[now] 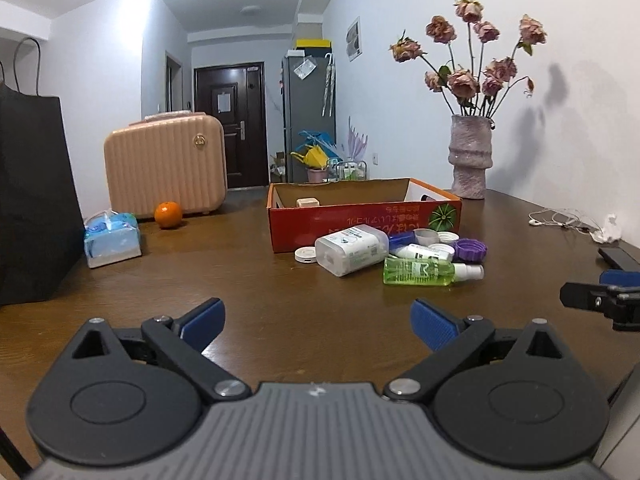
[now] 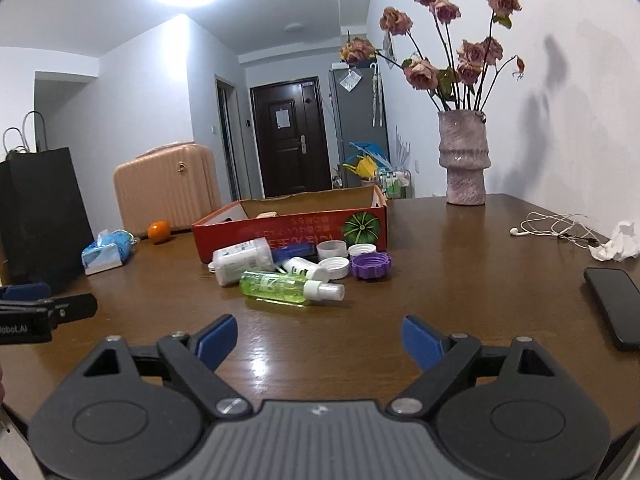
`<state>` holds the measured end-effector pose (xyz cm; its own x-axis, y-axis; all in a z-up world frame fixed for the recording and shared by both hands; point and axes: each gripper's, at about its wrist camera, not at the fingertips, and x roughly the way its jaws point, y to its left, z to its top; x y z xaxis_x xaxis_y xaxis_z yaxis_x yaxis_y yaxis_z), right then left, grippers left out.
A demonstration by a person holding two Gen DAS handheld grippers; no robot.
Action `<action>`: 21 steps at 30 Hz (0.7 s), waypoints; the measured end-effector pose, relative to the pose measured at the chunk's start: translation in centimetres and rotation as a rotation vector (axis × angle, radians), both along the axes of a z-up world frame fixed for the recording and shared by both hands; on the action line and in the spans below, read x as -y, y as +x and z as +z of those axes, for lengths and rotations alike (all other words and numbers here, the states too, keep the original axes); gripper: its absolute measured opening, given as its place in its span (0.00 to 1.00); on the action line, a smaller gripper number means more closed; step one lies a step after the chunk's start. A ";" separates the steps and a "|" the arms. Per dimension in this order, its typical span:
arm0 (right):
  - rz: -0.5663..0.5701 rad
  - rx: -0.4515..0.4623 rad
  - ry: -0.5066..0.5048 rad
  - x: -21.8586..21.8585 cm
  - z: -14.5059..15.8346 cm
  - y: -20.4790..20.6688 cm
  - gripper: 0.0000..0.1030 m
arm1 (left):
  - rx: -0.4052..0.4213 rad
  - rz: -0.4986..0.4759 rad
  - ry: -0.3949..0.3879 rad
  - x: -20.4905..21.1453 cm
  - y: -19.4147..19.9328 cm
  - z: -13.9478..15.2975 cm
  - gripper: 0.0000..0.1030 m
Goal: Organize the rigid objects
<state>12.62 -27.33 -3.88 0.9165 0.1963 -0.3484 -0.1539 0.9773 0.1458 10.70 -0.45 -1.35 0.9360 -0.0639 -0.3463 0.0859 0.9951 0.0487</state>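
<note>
Grippers: left gripper and right gripper both hang low over the brown wooden table, blue-padded fingers spread wide, nothing between them; each sits short of the clutter, not touching it.
Cross view: right gripper's black tip shows at the right edge of the left view; left gripper's tip shows at the left edge of the right view.
Clutter: small pile on the table just in front of the red cardboard box.
Pile contents: clear green spray bottle lying on its side nearest the grippers; white rectangular plastic bottle on its side, touching it; small white tube-like bottle behind; purple ribbed screw cap; white round caps; flat white disc at the pile's left.
Box: open-topped, a small beige block inside.
Left side: orange fruit, blue tissue pack, peach ribbed hard case, black paper bag.
Right side: pink textured vase of dried roses, white earphones, crumpled white tissue, black phone.
</note>
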 end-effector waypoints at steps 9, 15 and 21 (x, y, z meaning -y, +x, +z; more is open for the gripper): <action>0.013 -0.070 -0.022 0.8 -0.1 7.4 0.81 | -0.035 0.003 -0.022 1.0 6.6 0.2 0.94; 0.026 -0.123 -0.017 1.8 0.0 13.8 0.79 | -0.099 -0.050 -0.038 1.8 12.9 0.0 0.87; 0.081 -0.152 -0.028 1.3 0.1 18.0 0.64 | -0.173 -0.054 -0.096 2.3 18.1 -1.1 0.81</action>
<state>30.63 -28.59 -3.76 0.8346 0.2554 -0.4880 -0.2105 0.9667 0.1459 28.76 -2.70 -2.44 0.8572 -0.1527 -0.4918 0.1381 0.9882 -0.0661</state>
